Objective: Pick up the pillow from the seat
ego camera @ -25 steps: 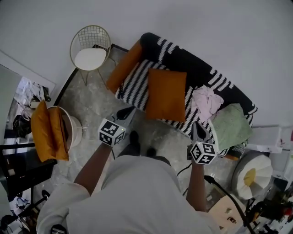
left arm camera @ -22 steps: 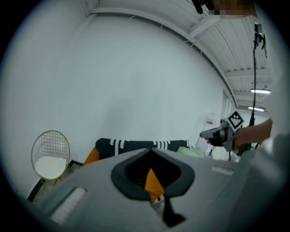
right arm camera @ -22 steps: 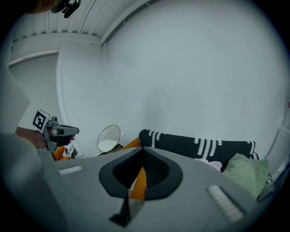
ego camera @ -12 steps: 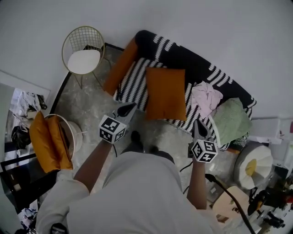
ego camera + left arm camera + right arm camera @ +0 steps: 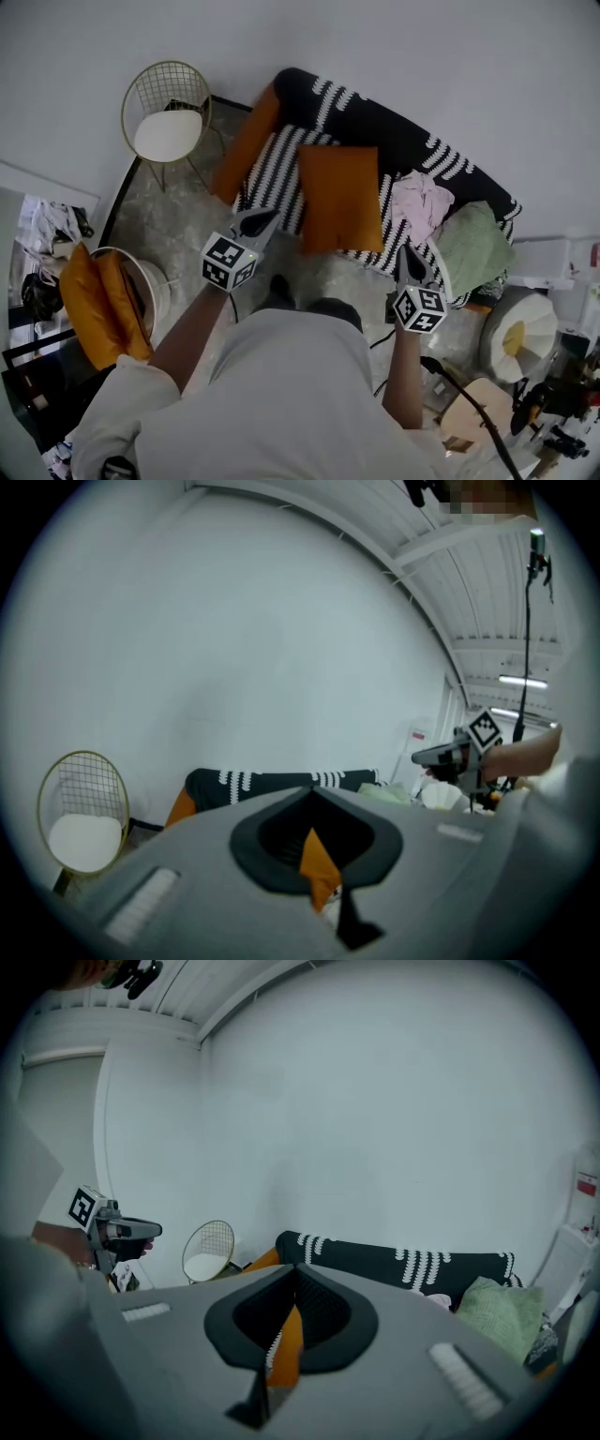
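While both grippers hover short of seat, orange pillow (image 5: 339,197) lies flat mid-seat on striped sofa (image 5: 375,117). On left gripper (image 5: 265,219) jaws pressed fully together, nothing held; tip near pillow's 8 o'clock corner, not touching. On right gripper (image 5: 409,255) jaws closed tight, empty, at pillow's 4 o'clock, below pink cloth (image 5: 422,202). Green cushion (image 5: 473,248) at sofa's 4 o'clock end; wire chair (image 5: 167,117) at pillow's 10 o'clock.

Pillow (image 5: 339,197) lies on sofa (image 5: 375,117) seat; second pillow (image 5: 246,141) leans at its 10 o'clock end, crumpled cloth (image 5: 422,202) then end cushion (image 5: 473,248) at 4 o'clock. Chair (image 5: 167,117) stands at 10 o'clock beyond the sofa, basket (image 5: 141,258) holding 2 cushions (image 5: 94,305) at 8 o'clock.
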The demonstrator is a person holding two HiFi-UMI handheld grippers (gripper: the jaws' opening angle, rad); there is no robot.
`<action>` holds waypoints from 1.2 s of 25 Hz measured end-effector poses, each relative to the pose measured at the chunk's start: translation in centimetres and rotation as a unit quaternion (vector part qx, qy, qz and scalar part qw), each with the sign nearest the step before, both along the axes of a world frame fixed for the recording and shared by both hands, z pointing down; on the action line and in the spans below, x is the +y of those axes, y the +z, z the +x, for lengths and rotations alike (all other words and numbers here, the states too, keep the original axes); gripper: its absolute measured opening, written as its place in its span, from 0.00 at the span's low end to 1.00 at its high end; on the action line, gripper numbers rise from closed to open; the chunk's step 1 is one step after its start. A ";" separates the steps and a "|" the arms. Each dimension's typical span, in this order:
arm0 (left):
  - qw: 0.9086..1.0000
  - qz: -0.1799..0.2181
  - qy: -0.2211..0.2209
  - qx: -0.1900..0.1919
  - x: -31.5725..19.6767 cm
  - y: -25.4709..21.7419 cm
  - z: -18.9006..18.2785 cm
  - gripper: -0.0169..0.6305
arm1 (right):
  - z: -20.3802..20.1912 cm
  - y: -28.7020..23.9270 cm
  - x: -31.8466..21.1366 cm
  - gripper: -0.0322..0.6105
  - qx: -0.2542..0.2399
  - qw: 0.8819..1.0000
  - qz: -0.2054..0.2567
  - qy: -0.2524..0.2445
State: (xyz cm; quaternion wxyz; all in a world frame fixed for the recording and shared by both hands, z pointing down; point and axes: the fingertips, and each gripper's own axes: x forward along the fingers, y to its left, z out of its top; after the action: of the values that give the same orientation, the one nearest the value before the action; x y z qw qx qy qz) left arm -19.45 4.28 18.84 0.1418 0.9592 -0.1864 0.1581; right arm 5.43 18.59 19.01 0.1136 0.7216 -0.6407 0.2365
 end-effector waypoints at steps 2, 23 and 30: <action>1.000 -0.002 0.002 0.004 -0.2 0.0 -0.3 0.03 | -0.4 0.1 -0.2 0.06 0.000 1.000 -0.001 -0.001; 1.000 -0.002 -0.013 0.025 -1.2 -1.3 1.8 0.03 | 2.1 -0.1 -4.5 0.06 -0.005 0.999 0.007 -0.041; 0.999 -0.005 -0.042 0.020 -2.8 -1.0 4.8 0.03 | 5.1 0.2 -8.1 0.06 -0.005 0.997 0.005 -0.077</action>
State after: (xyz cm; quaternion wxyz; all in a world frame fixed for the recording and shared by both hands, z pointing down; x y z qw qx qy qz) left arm -14.62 1.46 17.85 0.1567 0.9529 -0.2226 0.1339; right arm 10.54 10.54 19.19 0.1247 0.6693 -0.6962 0.2275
